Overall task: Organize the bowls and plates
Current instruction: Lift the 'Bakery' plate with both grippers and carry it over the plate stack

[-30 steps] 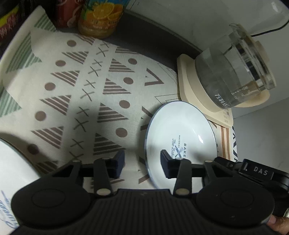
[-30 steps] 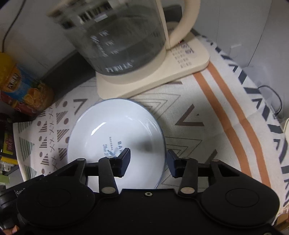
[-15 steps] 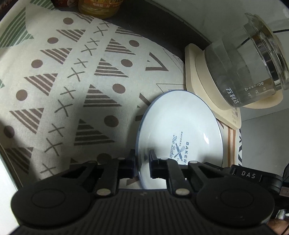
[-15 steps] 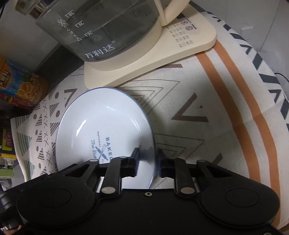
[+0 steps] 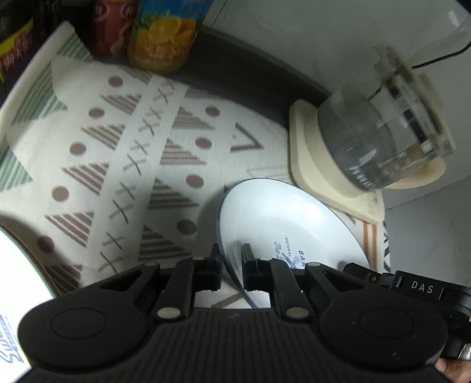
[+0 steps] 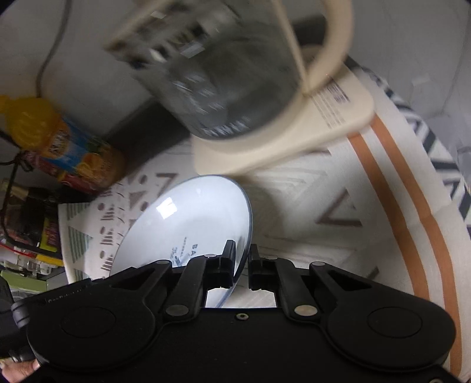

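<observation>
Between both grippers (image 5: 231, 265) (image 6: 242, 266), round glossy plate (image 5: 282, 224)

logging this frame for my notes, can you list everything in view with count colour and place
plate: 1, white with blue rim and blue print, rim pinched on both sides by the grippers, in front of the kettle
second dish: 1, white with blue lettering, partly visible at the lower left edge of the left wrist view
glass kettle: 1, clear with cream handle, on its base
kettle base: 1, cream, at the back of the cloth
orange drink bottle: 1, orange with blue label, back left
red can: 1, red, beside the bottle
tablecloth: 1, cream with brown triangles, dots and crosses, orange stripes at the right
left gripper: 1, black, shut on the plate's rim
right gripper: 1, black, shut on the opposite rim
</observation>
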A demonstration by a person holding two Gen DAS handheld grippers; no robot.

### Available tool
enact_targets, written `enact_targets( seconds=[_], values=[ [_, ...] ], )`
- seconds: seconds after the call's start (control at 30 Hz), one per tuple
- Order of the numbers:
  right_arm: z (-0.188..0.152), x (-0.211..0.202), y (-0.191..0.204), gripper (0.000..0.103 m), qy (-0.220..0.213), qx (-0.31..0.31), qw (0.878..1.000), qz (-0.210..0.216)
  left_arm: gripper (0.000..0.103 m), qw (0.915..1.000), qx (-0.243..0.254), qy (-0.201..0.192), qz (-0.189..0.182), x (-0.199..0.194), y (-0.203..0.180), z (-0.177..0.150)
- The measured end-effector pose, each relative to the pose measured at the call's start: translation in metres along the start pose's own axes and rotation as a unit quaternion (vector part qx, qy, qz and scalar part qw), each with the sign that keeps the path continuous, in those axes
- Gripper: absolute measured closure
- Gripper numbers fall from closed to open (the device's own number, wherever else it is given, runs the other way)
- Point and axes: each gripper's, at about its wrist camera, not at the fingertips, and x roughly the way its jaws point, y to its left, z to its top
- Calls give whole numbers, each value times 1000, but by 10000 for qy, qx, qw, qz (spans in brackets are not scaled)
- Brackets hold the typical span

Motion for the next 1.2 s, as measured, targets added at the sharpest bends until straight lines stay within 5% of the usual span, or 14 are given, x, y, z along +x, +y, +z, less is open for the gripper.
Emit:
enact_targets(
  seconds=[0.33,1.2],
  values=[
    [-12,-13,48,95,-284,-61,9995,90,92,9990,168,-397,-88,-42,20,16],
    [-107,-19,151,94,-326,-397,9987,40,92,9988,45,-481,-71,-119,134,-8]
  ],
)
